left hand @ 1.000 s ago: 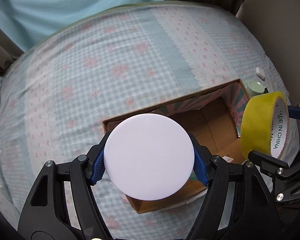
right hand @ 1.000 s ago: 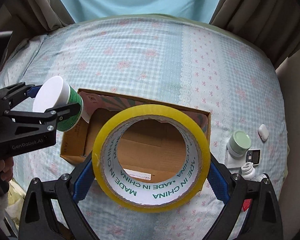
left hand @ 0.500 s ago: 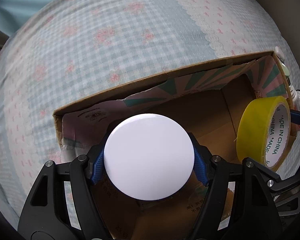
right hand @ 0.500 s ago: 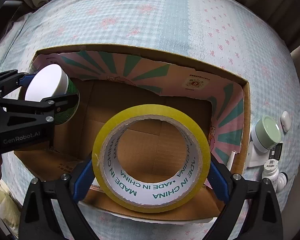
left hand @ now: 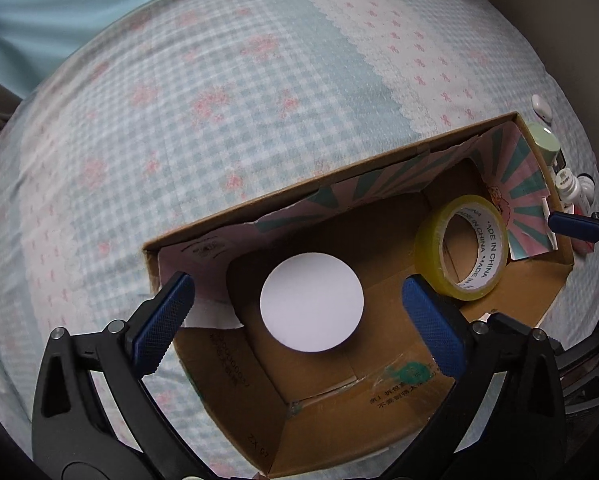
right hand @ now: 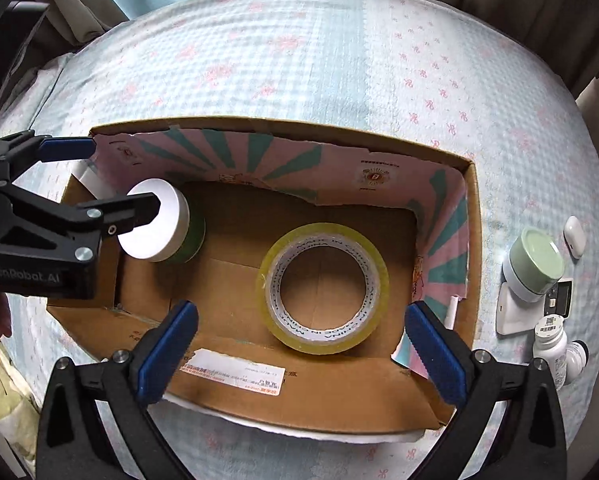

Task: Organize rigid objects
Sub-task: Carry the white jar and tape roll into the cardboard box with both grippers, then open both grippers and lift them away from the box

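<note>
An open cardboard box (left hand: 203, 228) (right hand: 473, 216) lies on the bed. A white-lidded green jar (left hand: 311, 302) (right hand: 159, 226) stands on the box floor at its left end. A yellow tape roll (left hand: 461, 246) (right hand: 323, 286) rests on the box floor at the right. My left gripper (left hand: 299, 316) (right hand: 111, 176) is open above the jar, fingers apart on either side. My right gripper (right hand: 301, 344) is open above the tape roll and touches nothing; one of its fingertips (left hand: 575, 226) shows in the left wrist view.
To the right of the box on the checked bedspread (right hand: 299, 60) lie a pale green-lidded jar (right hand: 533, 266), a white earbud case (right hand: 574, 236), small white bottles (right hand: 555, 344) and a small dark device (right hand: 559, 298). Curtains hang beyond the bed.
Both grippers opened and let go: the jar and the tape roll now rest on the box floor. Both grippers have lifted back a little from the box.
</note>
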### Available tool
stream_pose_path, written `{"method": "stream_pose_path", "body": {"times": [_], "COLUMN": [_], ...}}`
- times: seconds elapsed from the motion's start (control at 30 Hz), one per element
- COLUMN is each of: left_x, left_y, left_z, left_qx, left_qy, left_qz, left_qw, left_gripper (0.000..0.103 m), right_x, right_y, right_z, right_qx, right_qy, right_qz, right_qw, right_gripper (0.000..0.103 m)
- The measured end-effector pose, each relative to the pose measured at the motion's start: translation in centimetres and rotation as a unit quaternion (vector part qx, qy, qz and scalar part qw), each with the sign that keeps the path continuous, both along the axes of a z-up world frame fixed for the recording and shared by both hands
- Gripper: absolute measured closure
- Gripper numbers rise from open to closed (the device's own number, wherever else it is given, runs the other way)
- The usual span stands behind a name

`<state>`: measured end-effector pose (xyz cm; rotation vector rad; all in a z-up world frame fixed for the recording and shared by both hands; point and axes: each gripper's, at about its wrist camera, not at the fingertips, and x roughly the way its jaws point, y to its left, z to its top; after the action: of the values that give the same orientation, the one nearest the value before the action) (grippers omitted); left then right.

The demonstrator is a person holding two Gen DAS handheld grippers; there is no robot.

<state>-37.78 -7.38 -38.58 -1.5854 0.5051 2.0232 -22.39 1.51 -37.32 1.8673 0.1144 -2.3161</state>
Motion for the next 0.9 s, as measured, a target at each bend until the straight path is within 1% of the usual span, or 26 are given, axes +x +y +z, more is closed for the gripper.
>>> {"method": "stream_pose_path", "body": {"times": [0.23, 0.3, 0.4, 0.53, 0.6, 0.7, 0.9], "left_x": [0.4, 0.6, 1.1, 2.2, 3.0, 4.6, 8.0], "left_y": [-1.0, -1.3, -1.9, -3.1, -3.8, -4.7, -5.9], "left_z": [2.8, 3.8, 5.6, 8.3, 9.9, 12.0, 15.3], "left_qx": [0.01, 0.014, 0.021, 0.032, 0.037, 0.038, 0.044], "left_qy": [0.014, 0.021, 0.03, 0.04, 0.044, 0.06, 0.082], "left_qz": [0.01, 0.013, 0.021, 0.035, 0.042, 0.047, 0.06], "left_qw": [0.9998, 0.9996, 0.9991, 0.9981, 0.9975, 0.9963, 0.9939], "left_gripper": [0.0, 0.0, 0.0, 0.0, 0.0, 0.0, 0.0], "right_x": [1.1, 0.5, 0.6, 1.4, 1.9, 3.2, 6.8], "right_y": [-1.3, -1.4, -1.4, -1.9, -1.9, -1.5, 0.9], "right_z": [2.7, 3.1, 4.4, 6.9, 8.1, 10.1, 14.2], "right_qx": [-0.004, -0.005, -0.003, 0.004, 0.011, 0.003, 0.005], "right_qy": [0.011, 0.013, 0.02, 0.037, 0.039, 0.046, 0.069], "right_qz": [0.018, 0.02, 0.026, 0.032, 0.027, 0.012, -0.023], "right_qw": [1.0, 1.0, 0.999, 0.999, 0.999, 0.999, 0.997], "right_gripper": [0.0, 0.0, 0.0, 0.0, 0.0, 0.0, 0.0]}}
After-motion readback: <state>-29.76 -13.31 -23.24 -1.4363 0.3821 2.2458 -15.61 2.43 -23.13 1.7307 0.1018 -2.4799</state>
